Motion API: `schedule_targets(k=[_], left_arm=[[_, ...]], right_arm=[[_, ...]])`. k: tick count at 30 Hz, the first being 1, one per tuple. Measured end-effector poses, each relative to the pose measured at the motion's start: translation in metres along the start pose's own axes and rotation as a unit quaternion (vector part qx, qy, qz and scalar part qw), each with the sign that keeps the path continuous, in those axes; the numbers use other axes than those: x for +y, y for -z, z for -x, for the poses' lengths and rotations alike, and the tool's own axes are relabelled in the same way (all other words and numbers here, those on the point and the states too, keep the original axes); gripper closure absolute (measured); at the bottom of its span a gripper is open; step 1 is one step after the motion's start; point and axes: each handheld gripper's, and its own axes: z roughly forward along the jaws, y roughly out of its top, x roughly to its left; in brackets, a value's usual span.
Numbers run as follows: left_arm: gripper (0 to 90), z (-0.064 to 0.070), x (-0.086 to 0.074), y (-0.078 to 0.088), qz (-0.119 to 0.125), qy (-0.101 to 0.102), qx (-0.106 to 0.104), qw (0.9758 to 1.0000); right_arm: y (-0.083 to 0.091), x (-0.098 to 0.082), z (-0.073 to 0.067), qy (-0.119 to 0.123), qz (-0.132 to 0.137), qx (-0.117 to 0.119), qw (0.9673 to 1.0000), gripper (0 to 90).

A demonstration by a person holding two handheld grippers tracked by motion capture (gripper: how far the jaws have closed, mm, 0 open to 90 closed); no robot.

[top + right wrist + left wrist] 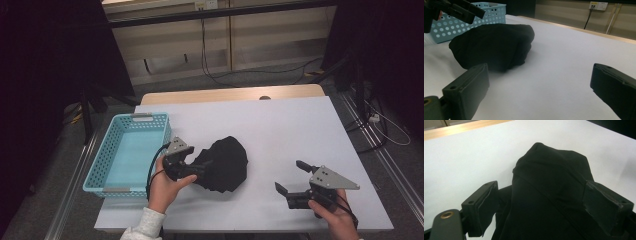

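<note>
A crumpled black cloth (227, 165) lies in a heap on the white table, left of centre. My left gripper (197, 167) sits at the cloth's left side, its jaws set wide. In the left gripper view the cloth (549, 170) bulges up between the two pads and fills the gap of the gripper (544, 205); I see no pinch on it. My right gripper (289, 175) rests near the front right of the table, open and empty, a good way right of the cloth. Its view looks across bare table at the cloth (496, 42) from between its wide jaws (536, 85).
A light blue perforated basket (100, 165) stands at the table's left edge, just left of my left hand, and nothing shows inside it. The basket (491, 12) also appears behind the cloth in the right gripper view. Cables run over the floor beyond the table's far edge.
</note>
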Motion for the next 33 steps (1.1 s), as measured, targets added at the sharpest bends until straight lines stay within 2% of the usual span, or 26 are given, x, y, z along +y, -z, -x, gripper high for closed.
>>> schedule_targets(k=[3,8,13,16,18,20,27,28,33], left_arm=[[14.2,-0.001,-0.003,-0.001,-0.003,0.003,-0.004,1.0],[14.3,-0.004,-0.004,0.002,-0.002,0.007,0.002,1.0],[14.1,-0.005,-0.005,0.002,-0.004,0.006,0.002,1.0],[14.0,-0.006,-0.007,0.001,-0.005,0.012,0.001,0.9999],[13.9,-0.008,-0.008,0.001,-0.009,0.008,0.001,0.9999],[13.9,-0.008,-0.009,0.0,-0.008,0.011,0.001,0.9999],[13.9,-0.008,-0.009,-0.002,-0.01,0.009,0.001,0.9999],[13.7,-0.008,-0.01,-0.002,-0.01,0.014,0.001,0.9998],[12.5,-0.008,-0.012,-0.002,-0.009,0.015,0.002,0.9998]], right_arm=[[0.0,0.001,0.001,0.001,0.003,-0.001,1.0,1.5],[-0.001,0.001,-0.001,0.005,-0.001,0.002,1.0,1.7],[0.0,0.001,0.0,0.002,0.002,-0.009,1.0,1.6],[-0.004,0.0,0.0,0.003,-0.005,-0.005,1.0,1.6],[-0.006,0.001,-0.001,0.002,-0.005,-0.002,1.0,1.6],[-0.008,0.001,-0.004,0.01,-0.013,0.001,0.9999,1.6],[-0.008,0.002,-0.004,0.011,-0.011,-0.001,0.9999,1.6],[-0.008,0.002,-0.004,0.011,-0.011,0.0,0.9999,1.6],[-0.013,0.003,-0.006,0.011,-0.013,0.006,0.9998,1.6]])
